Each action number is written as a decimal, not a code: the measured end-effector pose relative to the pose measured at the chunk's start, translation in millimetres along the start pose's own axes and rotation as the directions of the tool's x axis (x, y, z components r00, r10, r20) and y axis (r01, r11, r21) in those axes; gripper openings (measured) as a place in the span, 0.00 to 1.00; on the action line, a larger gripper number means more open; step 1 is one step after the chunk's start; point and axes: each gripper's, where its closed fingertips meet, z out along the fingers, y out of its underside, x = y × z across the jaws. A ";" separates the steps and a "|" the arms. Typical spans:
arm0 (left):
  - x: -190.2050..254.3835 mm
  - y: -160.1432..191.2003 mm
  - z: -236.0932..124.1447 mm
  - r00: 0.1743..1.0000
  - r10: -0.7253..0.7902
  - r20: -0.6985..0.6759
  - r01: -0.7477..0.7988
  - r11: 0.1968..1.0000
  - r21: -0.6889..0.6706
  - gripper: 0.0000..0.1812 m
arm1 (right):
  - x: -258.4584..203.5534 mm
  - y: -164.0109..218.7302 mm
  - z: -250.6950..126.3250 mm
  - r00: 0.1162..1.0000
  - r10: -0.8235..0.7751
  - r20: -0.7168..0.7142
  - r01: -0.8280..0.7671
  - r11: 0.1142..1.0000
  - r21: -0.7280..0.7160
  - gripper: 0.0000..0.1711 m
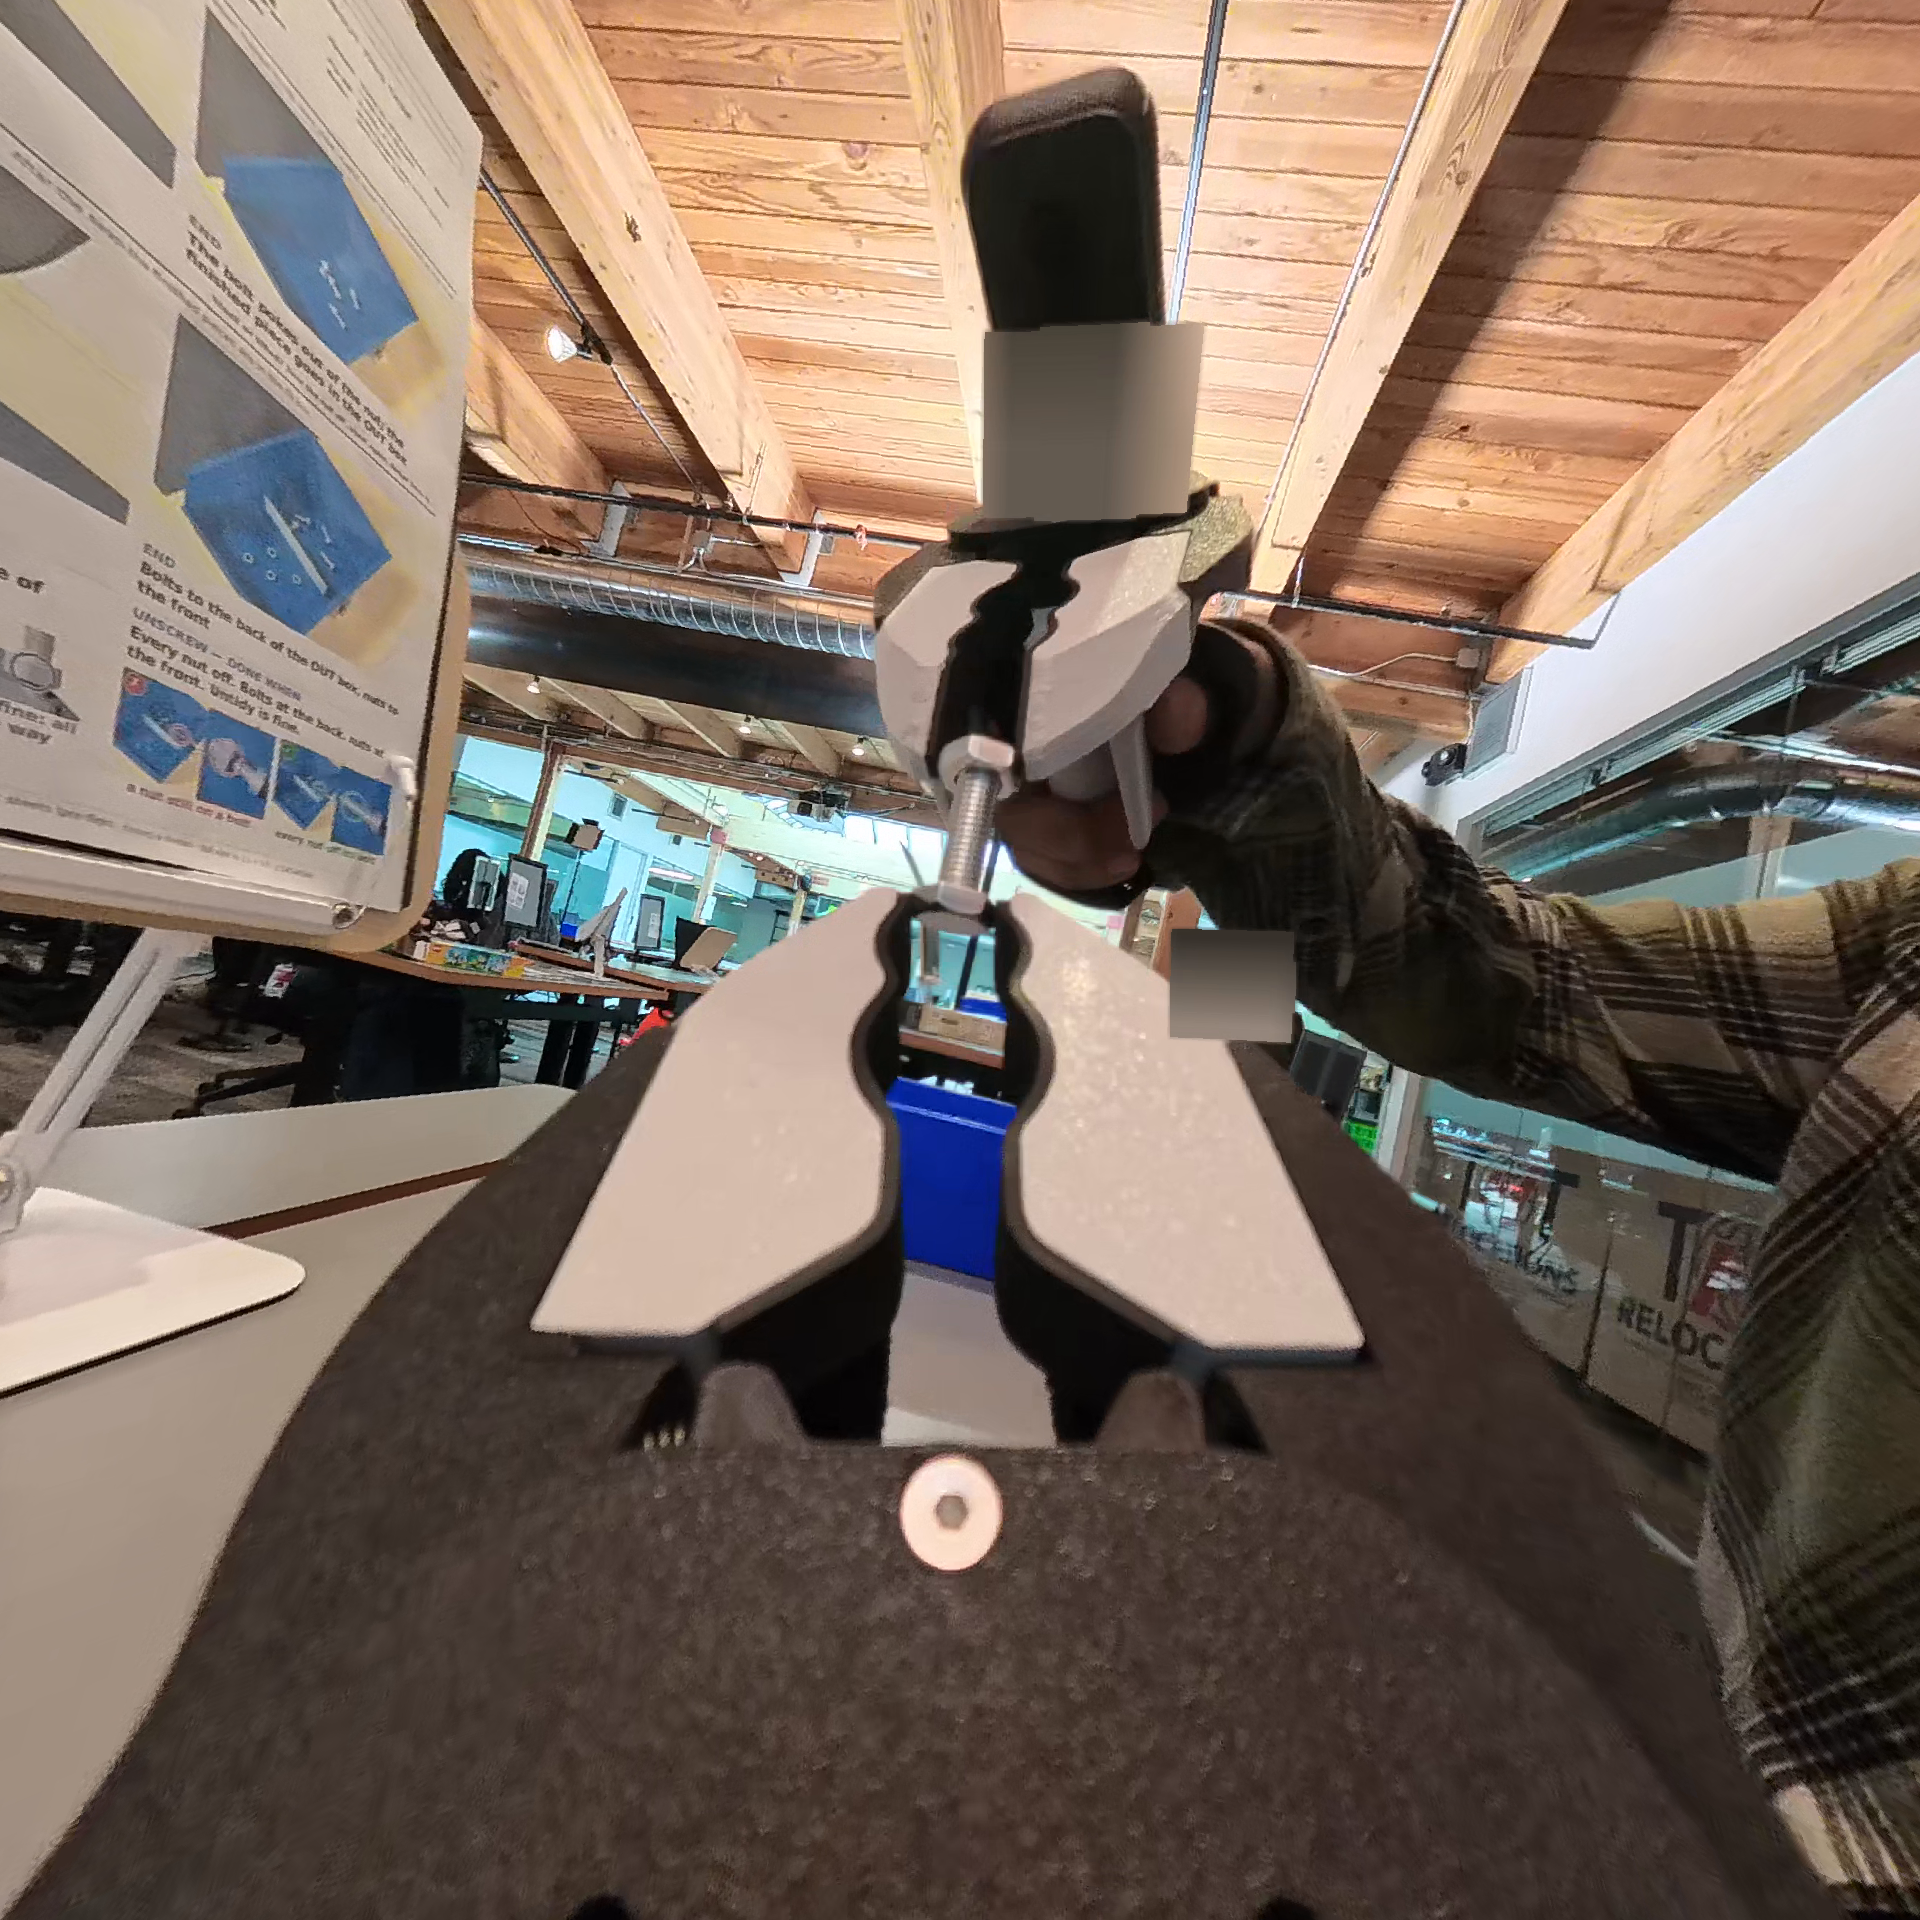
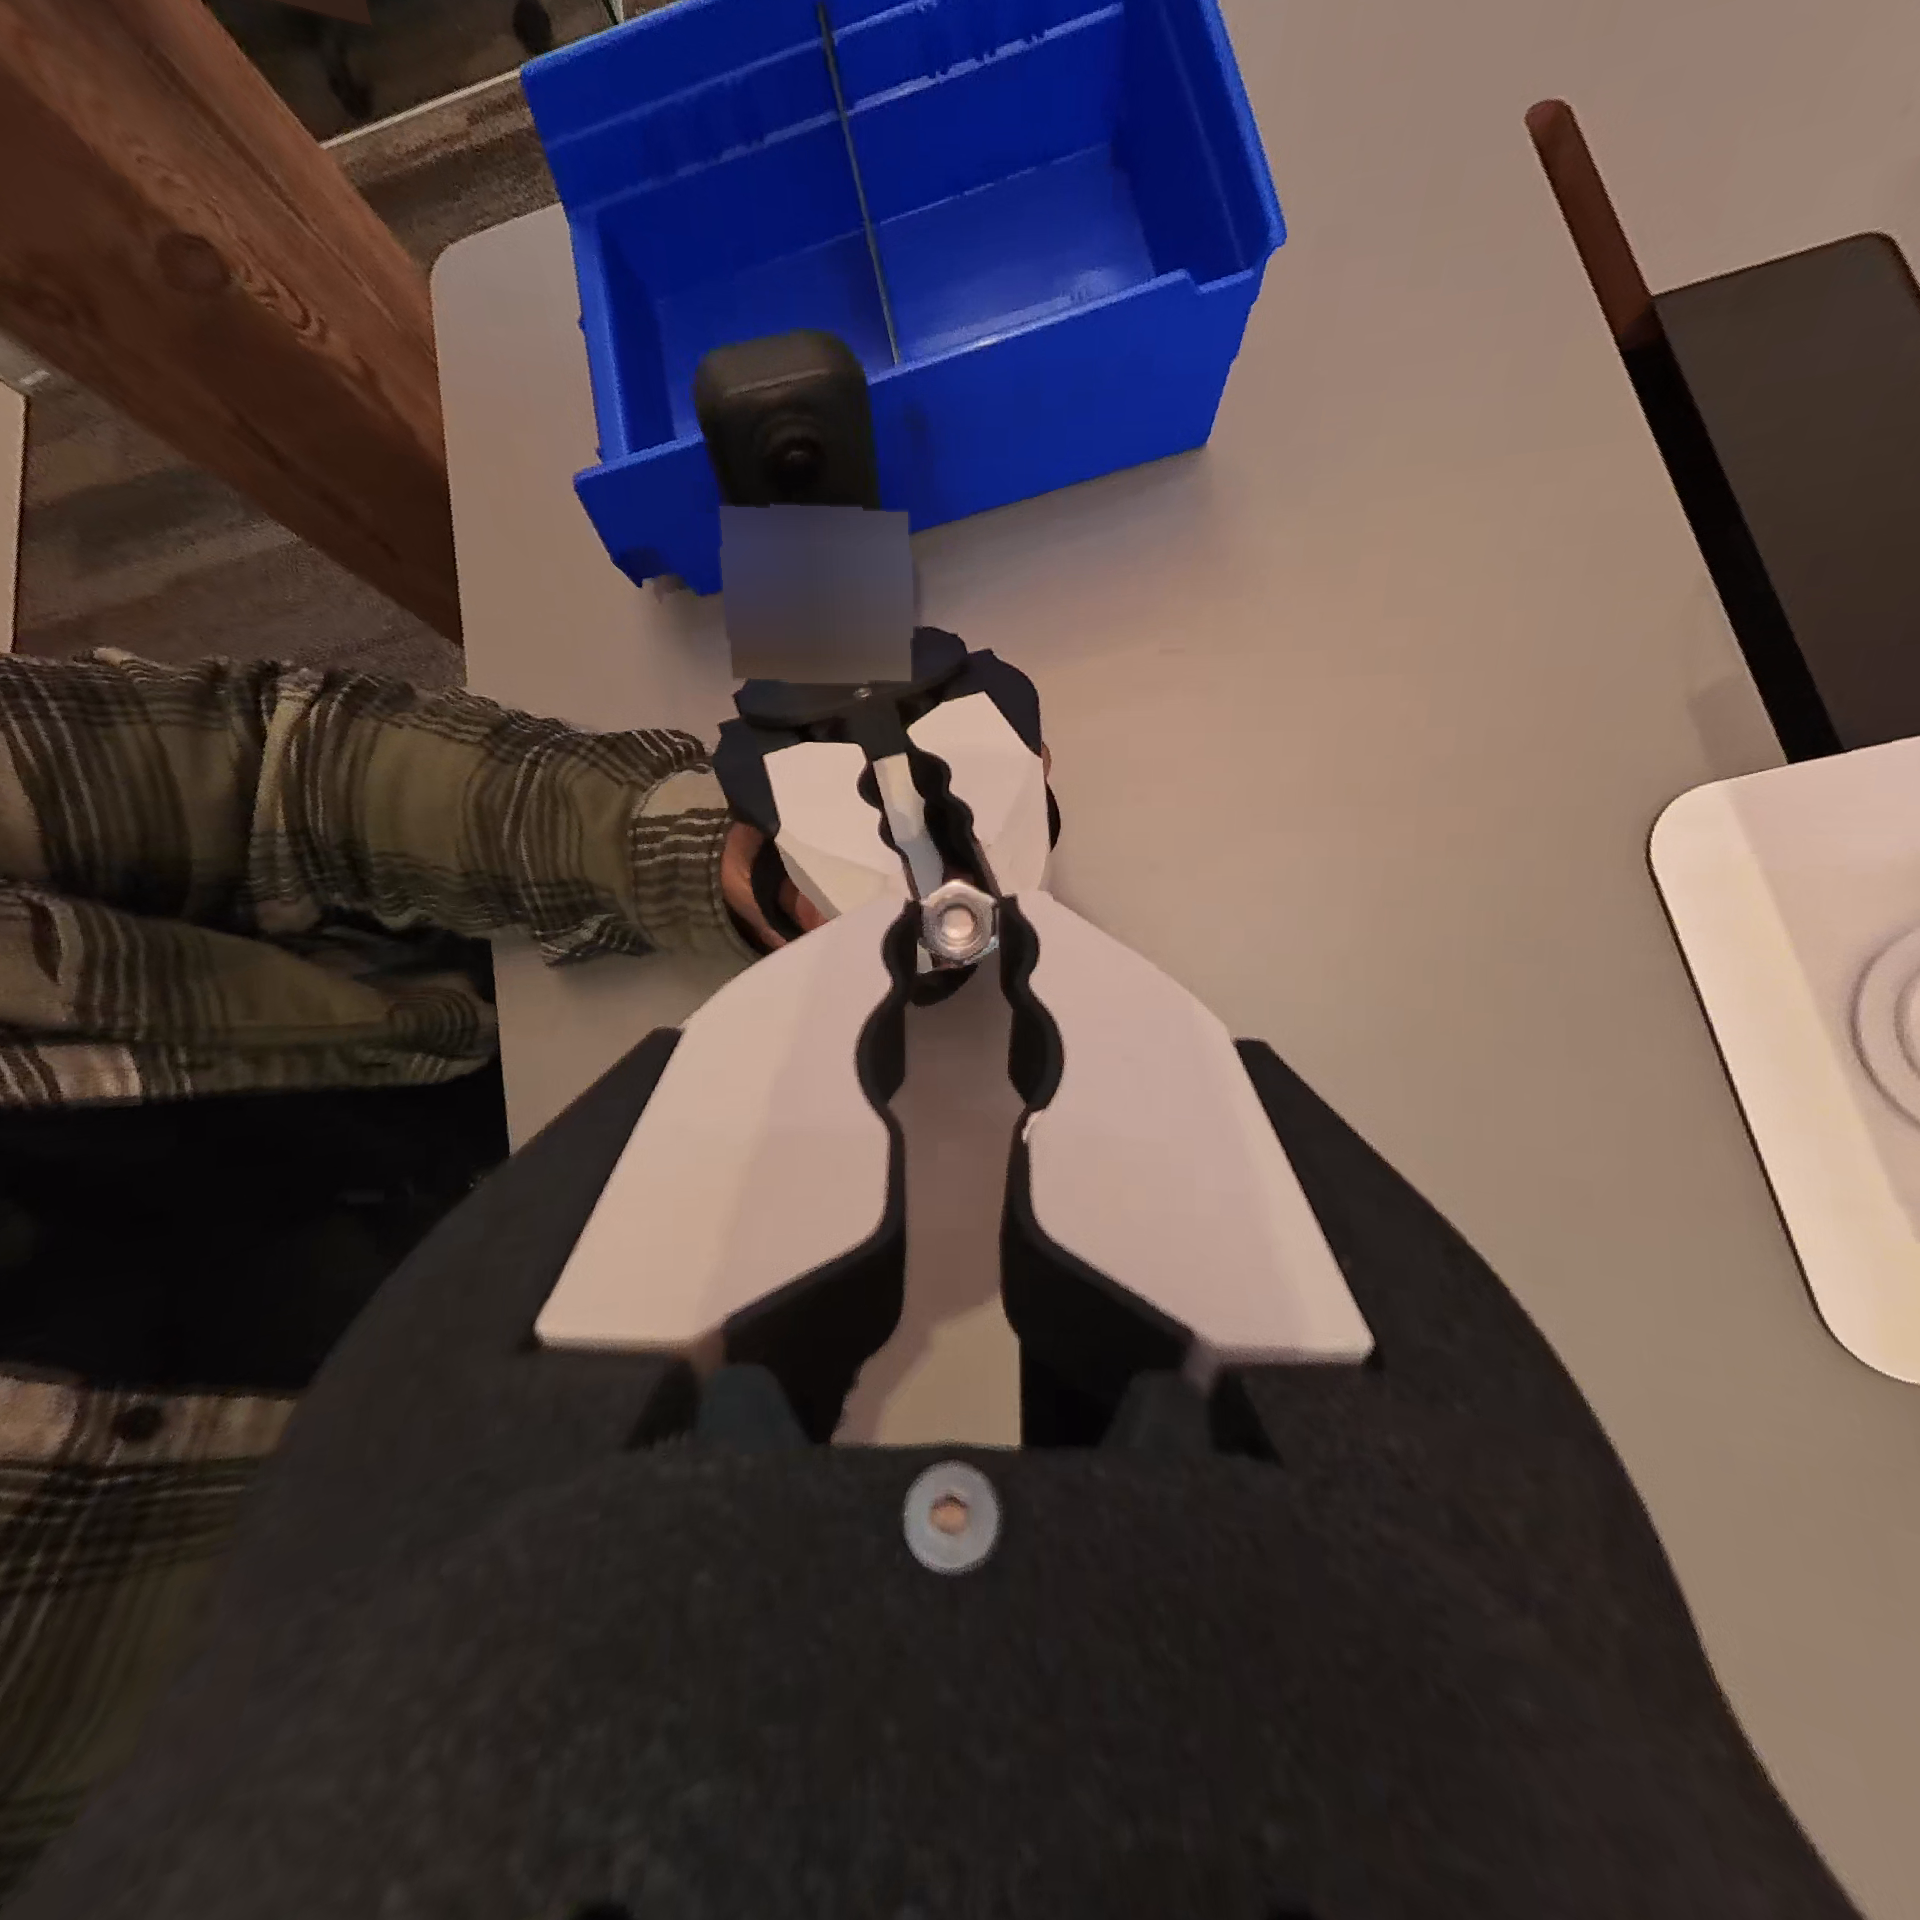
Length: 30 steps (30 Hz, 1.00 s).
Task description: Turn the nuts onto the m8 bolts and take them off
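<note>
My left gripper points upward and is shut on the hex head of a silver M8 bolt. The threaded shaft rises from its tips to a silver nut. My right gripper comes down from above, held by a hand in a plaid sleeve, and is shut on that nut. In the right wrist view, my right gripper pinches the nut at its tips, with the bolt's end showing in the nut's hole. The left gripper's white fingers lie just beyond it, above the table.
A blue bin with a thin divider stands on the grey table behind the grippers. It shows through the finger gap in the left wrist view. An instruction sheet stands on a white-based stand, also at the right.
</note>
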 end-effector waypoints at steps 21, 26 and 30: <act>13.1 5.7 4.7 0.988 -0.084 -0.130 0.080 0.996 -0.040 0.08 | -15.0 11.2 -26.3 0.811 -0.576 0.104 0.584 0.806 -0.092 0.38; 21.1 13.4 8.7 0.978 -0.106 -0.179 0.092 0.992 -0.088 0.08 | -18.3 19.8 -28.2 0.705 -0.677 0.211 0.709 0.668 -0.227 0.33; 24.4 17.6 10.3 0.974 -0.113 -0.197 0.091 0.989 -0.115 0.08 | -23.7 23.6 -22.4 0.666 -0.686 0.294 0.746 0.600 -0.290 0.28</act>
